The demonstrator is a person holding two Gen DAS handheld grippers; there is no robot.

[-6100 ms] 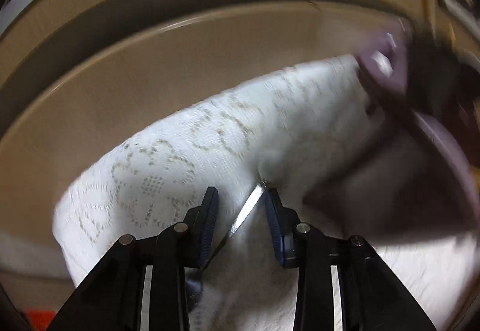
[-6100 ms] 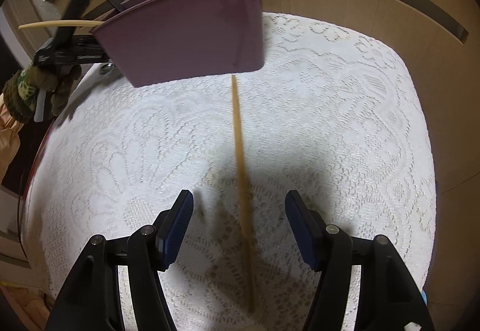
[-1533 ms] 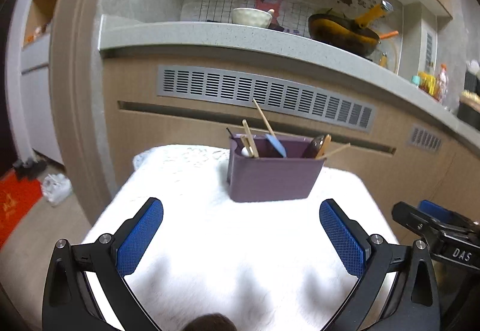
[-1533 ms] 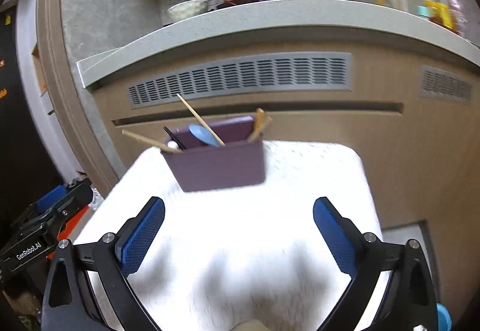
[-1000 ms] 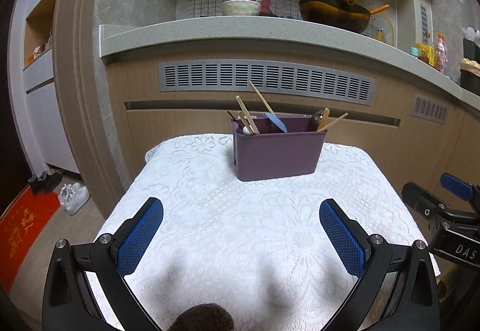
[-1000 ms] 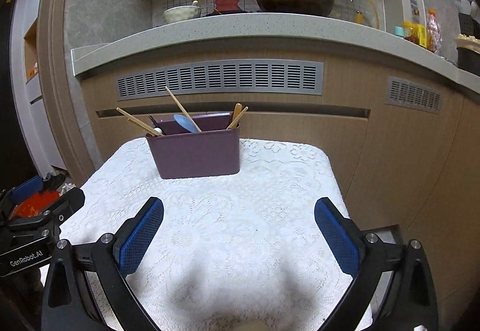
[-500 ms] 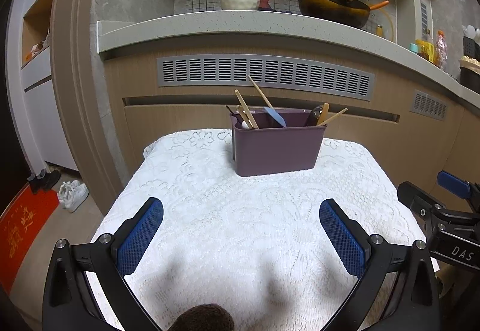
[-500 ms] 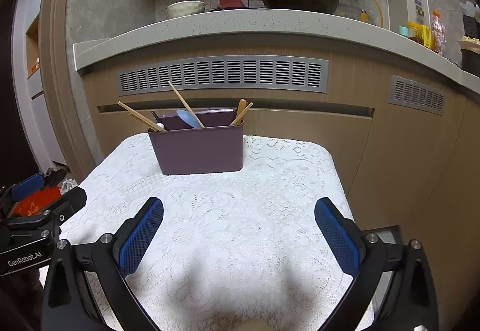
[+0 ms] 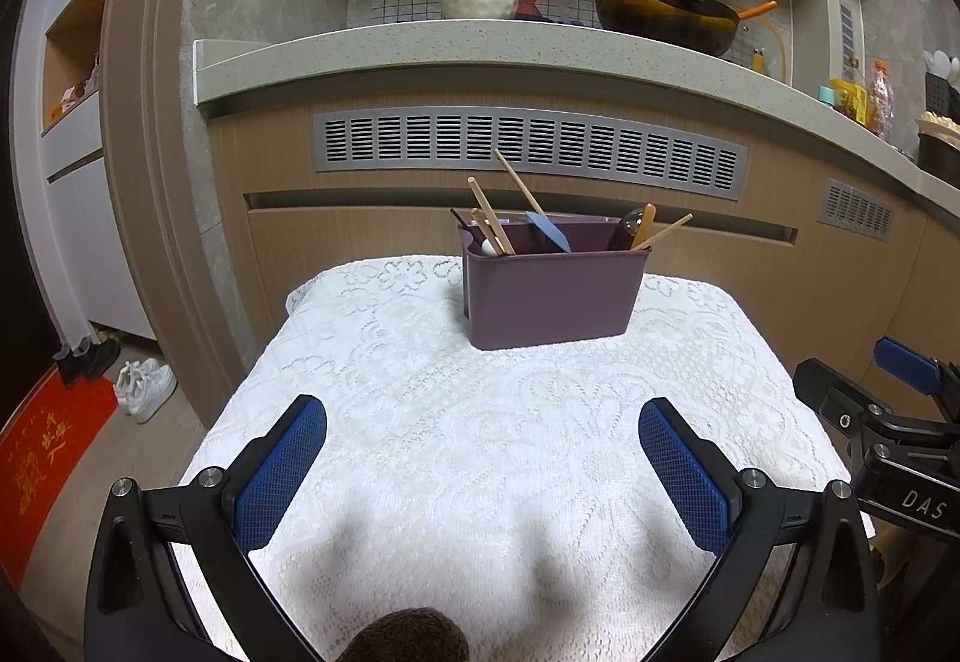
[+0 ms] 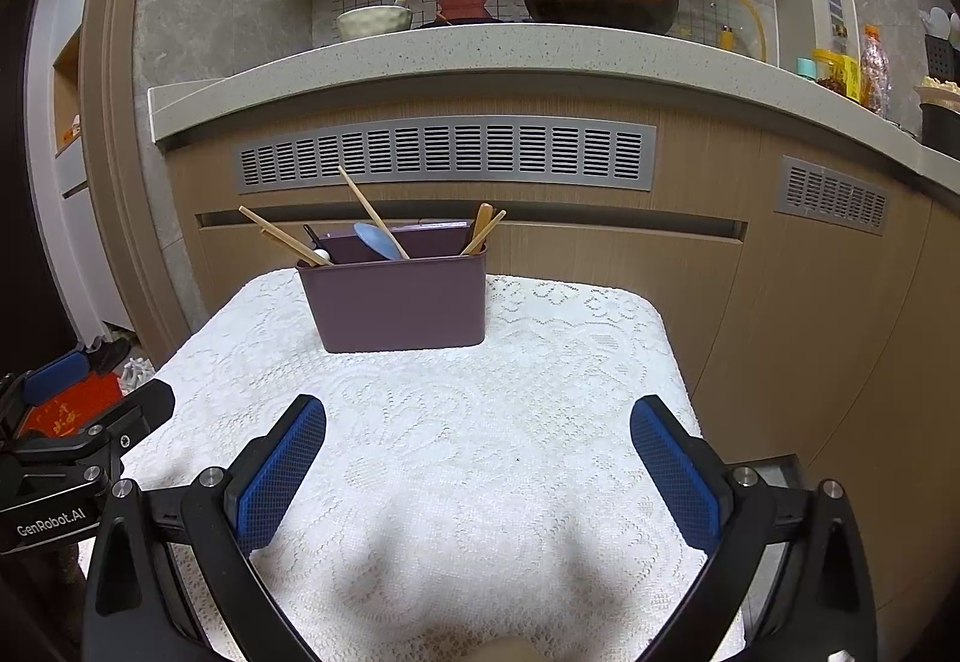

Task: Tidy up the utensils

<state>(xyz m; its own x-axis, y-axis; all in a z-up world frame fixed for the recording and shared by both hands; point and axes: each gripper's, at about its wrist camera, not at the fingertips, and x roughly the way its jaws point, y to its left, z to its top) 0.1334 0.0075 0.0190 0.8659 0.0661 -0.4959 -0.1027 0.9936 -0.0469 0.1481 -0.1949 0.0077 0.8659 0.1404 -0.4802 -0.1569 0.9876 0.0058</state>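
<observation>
A purple utensil holder (image 9: 549,296) stands at the far side of a small table covered with white lace cloth (image 9: 492,422). It also shows in the right wrist view (image 10: 396,299). Wooden chopsticks (image 9: 491,224), a blue spoon (image 10: 375,239) and a wooden spoon (image 9: 645,221) stick out of it. My left gripper (image 9: 483,473) is open and empty, well back from the holder above the near cloth. My right gripper (image 10: 477,473) is open and empty, likewise pulled back. Each gripper shows at the edge of the other's view.
A wooden cabinet front with a grey vent grille (image 9: 528,146) stands right behind the table under a stone counter (image 10: 480,50) holding a bowl and a pan. Shoes (image 9: 144,380) and a red mat (image 9: 42,458) lie on the floor at the left.
Both grippers let go of utensils seen six seconds ago and pulled back from the holder. Over the last second the views only shifted slightly; the holder has not moved.
</observation>
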